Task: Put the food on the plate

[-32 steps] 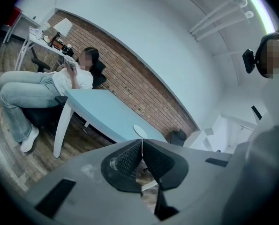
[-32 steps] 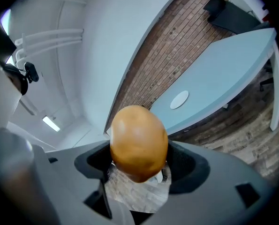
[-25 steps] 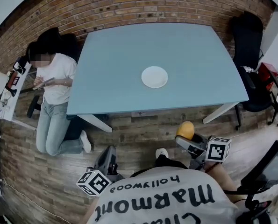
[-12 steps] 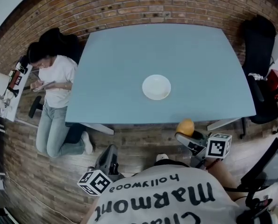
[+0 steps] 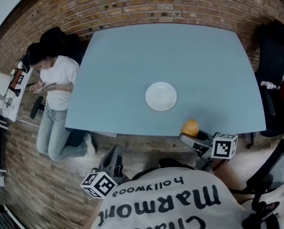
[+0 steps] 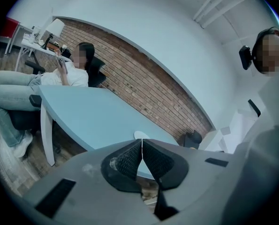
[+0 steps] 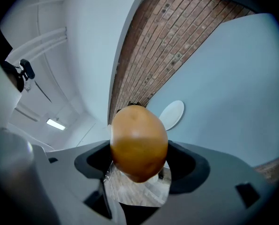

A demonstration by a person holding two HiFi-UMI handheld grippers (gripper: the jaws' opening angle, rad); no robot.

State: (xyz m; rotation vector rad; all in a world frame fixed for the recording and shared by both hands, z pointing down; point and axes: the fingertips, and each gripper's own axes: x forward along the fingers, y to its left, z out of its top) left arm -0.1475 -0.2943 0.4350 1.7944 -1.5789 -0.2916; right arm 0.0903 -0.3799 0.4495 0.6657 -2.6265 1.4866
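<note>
Nearest the wearer, the left tool (image 6: 142,149) hangs low beside the body, short of the tabletop (image 5: 180,51). Its jaws are pressed together with nothing between them. It looks to have no part in the coming move.

A little further out, the right tool (image 5: 191,133) is clamped on the food (image 7: 139,144), a smooth orange-yellow oval. Whether it is a fruit or a bread roll cannot be told from these views. Its long axis runs roughly along the jaws, and its far end sticks out past them. In the head view the food sits right at the near edge of the tabletop, just over the rim.

The plate (image 5: 161,96) is what the move turns on. It lies ahead of the right tool and somewhat to its left, near the food but not under it. It rests flat and empty toward the near middle of the tabletop. The right tool is plainly the nearer of the two, so a forward carry slanting left should bring the food over the plate. No other thing shows on the tabletop between them.

Further off, a person (image 5: 56,89) sits at the left end of the tabletop, and a dark chair (image 5: 270,56) stands at its right end. Both are well apart from the plate. A brick wall (image 5: 146,4) closes the far side.
</note>
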